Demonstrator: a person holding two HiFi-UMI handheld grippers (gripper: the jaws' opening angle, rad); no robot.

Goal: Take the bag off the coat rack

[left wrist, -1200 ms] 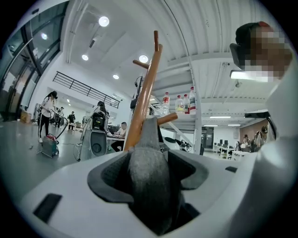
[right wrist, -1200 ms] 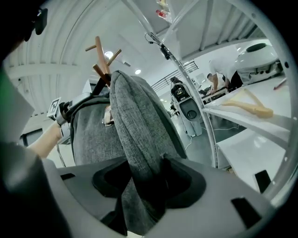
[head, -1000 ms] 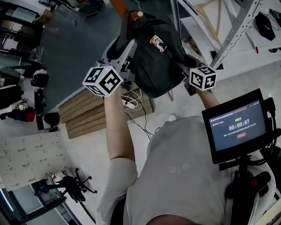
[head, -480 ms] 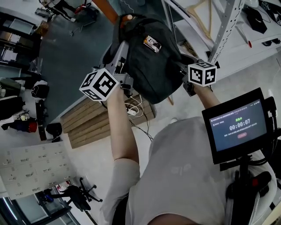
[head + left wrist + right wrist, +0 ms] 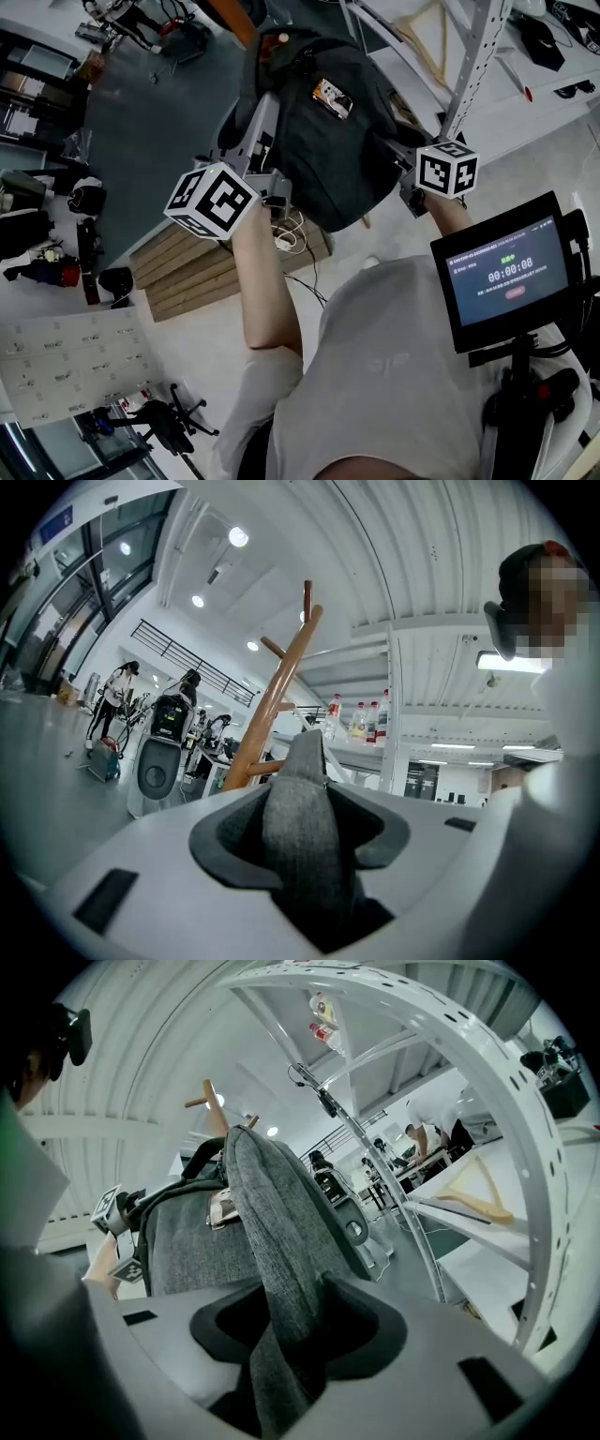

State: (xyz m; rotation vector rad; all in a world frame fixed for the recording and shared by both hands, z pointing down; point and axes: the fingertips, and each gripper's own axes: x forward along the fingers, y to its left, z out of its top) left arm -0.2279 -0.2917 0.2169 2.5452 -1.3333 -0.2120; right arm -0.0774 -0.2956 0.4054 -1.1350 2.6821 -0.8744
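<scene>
The left hand-held gripper (image 5: 305, 832) and right hand-held gripper (image 5: 286, 1330), having just been closing, are clamping the bag (image 5: 323, 141) by its straps (image 5: 272, 1241). Lifting off the rack (image 5: 273, 700) appears to be starting.

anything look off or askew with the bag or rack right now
Nothing stands out. The grey bag is intact, held between the left hand-held gripper and right hand-held gripper, each shut on a strap. The wooden coat rack shows no damage.
</scene>
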